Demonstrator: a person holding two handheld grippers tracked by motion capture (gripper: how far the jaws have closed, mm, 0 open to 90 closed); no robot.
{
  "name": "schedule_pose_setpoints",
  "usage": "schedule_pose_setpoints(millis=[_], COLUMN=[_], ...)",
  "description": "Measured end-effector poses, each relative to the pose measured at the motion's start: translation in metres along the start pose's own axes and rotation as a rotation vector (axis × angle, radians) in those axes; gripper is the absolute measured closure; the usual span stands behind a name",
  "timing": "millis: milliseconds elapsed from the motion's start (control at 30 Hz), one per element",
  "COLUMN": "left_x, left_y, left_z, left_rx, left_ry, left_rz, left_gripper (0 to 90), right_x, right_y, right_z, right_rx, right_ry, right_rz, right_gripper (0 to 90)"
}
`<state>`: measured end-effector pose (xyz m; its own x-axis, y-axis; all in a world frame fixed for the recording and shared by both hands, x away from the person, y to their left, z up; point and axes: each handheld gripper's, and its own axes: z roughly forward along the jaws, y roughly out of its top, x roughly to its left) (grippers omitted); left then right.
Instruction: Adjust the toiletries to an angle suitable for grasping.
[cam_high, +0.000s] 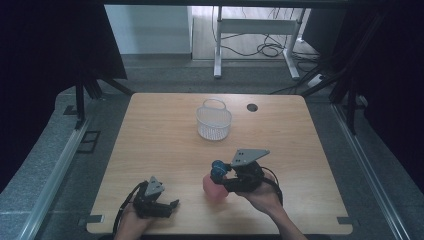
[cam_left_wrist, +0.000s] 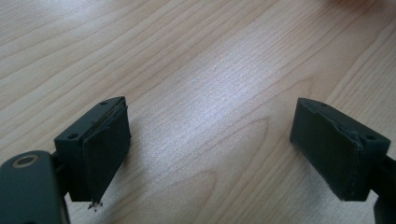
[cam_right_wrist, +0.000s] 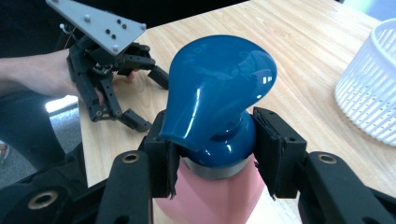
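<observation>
Here, the right gripper (cam_high: 226, 176) stands a little toward 5 o'clock from the middle of the wooden table (cam_high: 165, 145). Its jaws are closed on the neck of a blue top (cam_right_wrist: 219, 100) that sits on a pink bottle (cam_right_wrist: 212, 196). In the right gripper view the two black pads press on both sides of the blue part, just above a grey ring, and the pink body is below them. In the high view the bottle (cam_high: 215, 188) is at 7 o'clock of that gripper, and I cannot tell if it touches the table.

The left gripper (cam_high: 167, 206) is at 7 o'clock on the table, near the front edge, held by the person's left hand (cam_high: 131, 222). Its jaws are wide apart and hold nothing; in the left gripper view there is bare wood (cam_left_wrist: 205, 84) between them.

A white plastic basket (cam_high: 214, 120) with a handle stands at 12 o'clock, well apart from both grippers. Just at 2 o'clock from it there is a dark round hole (cam_high: 252, 107) in the table top.
</observation>
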<state>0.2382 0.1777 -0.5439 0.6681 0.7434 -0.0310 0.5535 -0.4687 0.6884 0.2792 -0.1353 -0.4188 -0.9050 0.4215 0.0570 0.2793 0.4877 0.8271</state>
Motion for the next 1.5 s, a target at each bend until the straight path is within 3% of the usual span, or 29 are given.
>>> schedule_pose_setpoints(millis=[767, 1500], left_x=[0.0, 0.0], left_y=[0.0, 0.0], left_z=[0.0, 0.0], left_rx=[-0.001, -0.003], left_ry=[0.001, 0.002], left_rz=[0.001, 0.002], left_gripper=[12.0, 12.0], right_x=[-0.038, -0.063], right_y=[0.027, 0.045], right_z=[-0.009, -0.005], right_rx=[-0.023, -0.037], right_ry=[-0.104, -0.16], right_rz=[0.029, 0.047], right_gripper=[53.1, 53.1])
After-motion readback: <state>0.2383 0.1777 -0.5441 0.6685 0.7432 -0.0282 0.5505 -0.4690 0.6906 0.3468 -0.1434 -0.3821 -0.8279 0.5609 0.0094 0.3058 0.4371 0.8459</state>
